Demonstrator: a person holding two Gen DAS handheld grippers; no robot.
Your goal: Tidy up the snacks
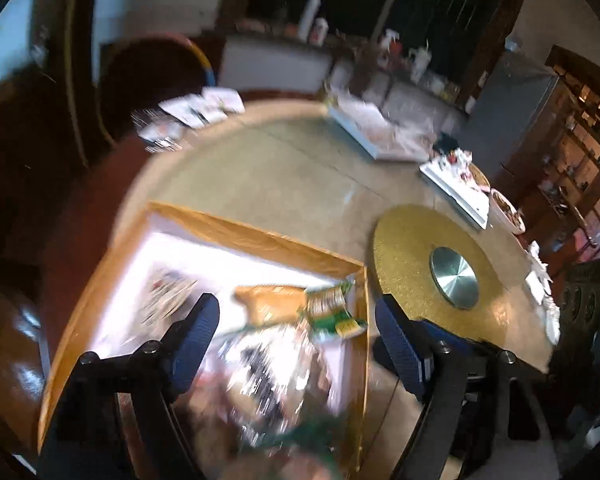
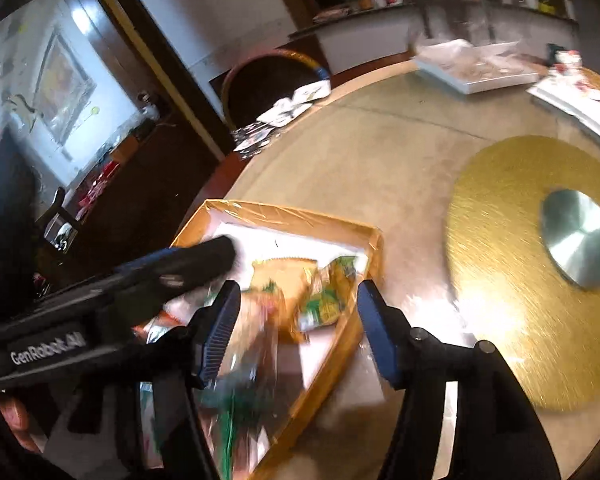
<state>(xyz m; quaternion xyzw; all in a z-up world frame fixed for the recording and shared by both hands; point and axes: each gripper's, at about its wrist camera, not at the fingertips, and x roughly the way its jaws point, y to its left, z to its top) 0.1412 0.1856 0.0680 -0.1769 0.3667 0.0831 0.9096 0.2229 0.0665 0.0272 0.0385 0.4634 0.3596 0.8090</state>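
Left claw (image 1: 296, 340) and right claw (image 2: 296, 324): both spread, empty, above our orange tray (image 1: 260, 236) on the table (image 1: 292, 160), snack packets (image 1: 272, 302) inside. Step: depositing; next, fetch remaining packets (image 1: 188, 114).

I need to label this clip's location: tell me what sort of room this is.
Probably a home dining room: a large round table with a gold turntable, a cluttered sideboard behind, and a grey fridge.
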